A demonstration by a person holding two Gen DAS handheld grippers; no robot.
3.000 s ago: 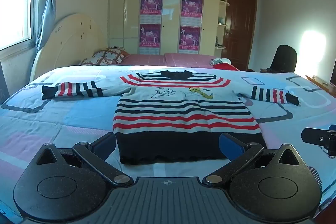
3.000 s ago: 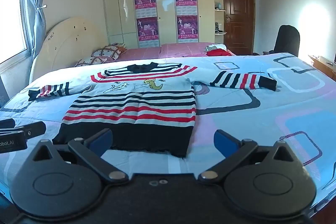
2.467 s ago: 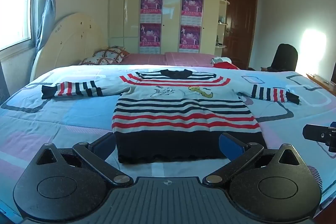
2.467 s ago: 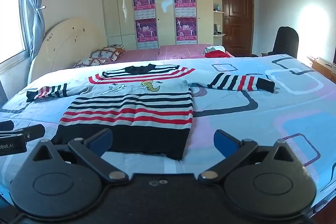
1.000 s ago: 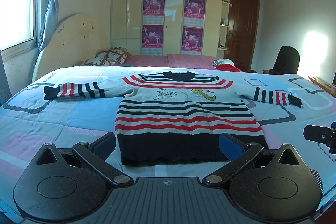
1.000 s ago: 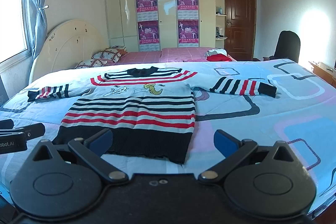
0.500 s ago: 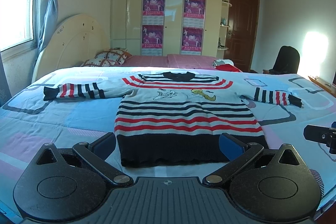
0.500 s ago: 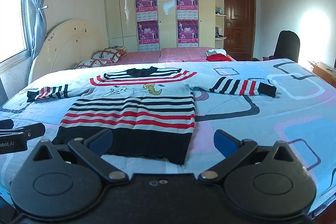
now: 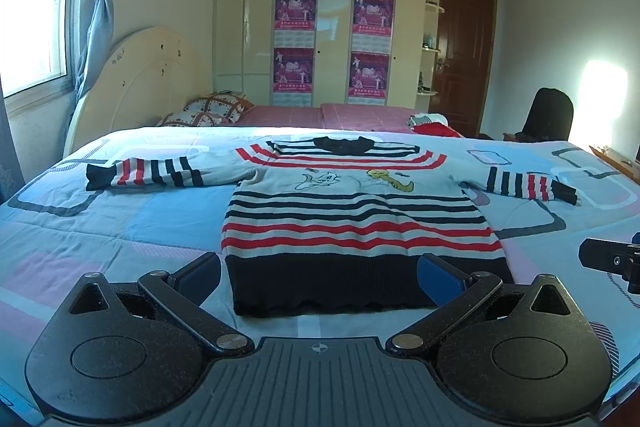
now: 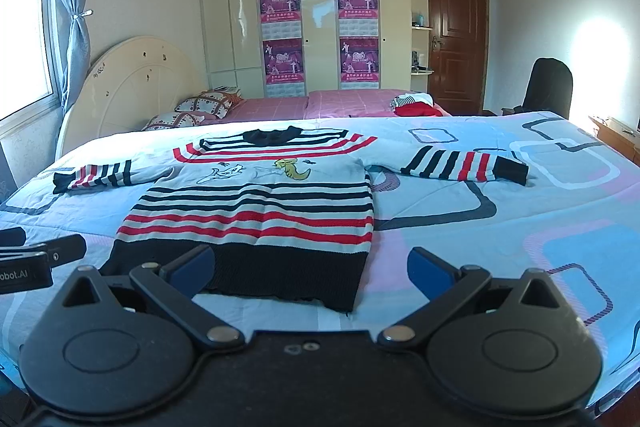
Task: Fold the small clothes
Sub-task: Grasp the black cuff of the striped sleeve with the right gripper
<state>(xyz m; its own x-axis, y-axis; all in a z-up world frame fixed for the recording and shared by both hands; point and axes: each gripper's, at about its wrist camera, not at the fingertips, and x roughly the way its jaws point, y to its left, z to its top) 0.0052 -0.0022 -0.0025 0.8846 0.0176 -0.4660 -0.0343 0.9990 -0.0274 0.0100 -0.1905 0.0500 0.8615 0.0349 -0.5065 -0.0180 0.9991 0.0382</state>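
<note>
The left gripper (image 9: 319, 275) is hovering with its jaws spread wide and nothing between them, just short of the black hem of the striped sweater (image 9: 356, 223); the right gripper (image 10: 310, 265) is likewise gaping and empty, hanging over the hem's right corner near the bed's front edge; across the last few seconds almost nothing has been changing, both grippers only drifting slightly while the garment has been lying untouched, so the folding is, by my reading, not yet begun and the approach is still being lined up; the sweater is lying flat and face up in the middle of the bed (image 10: 560, 251), collar toward the far edge, left sleeve (image 9: 144, 171) stretching toward the bed's left edge and right sleeve (image 10: 464, 165) toward the right edge; farther out, patterned pillows (image 10: 200, 109) are resting by the headboard (image 10: 132, 87), a red and white bundle (image 10: 414, 105) is sitting on the pink bed behind, and a dark chair (image 10: 548, 87) is standing by the door; nothing is lying on or beside the sweater to block a grasp.
</note>
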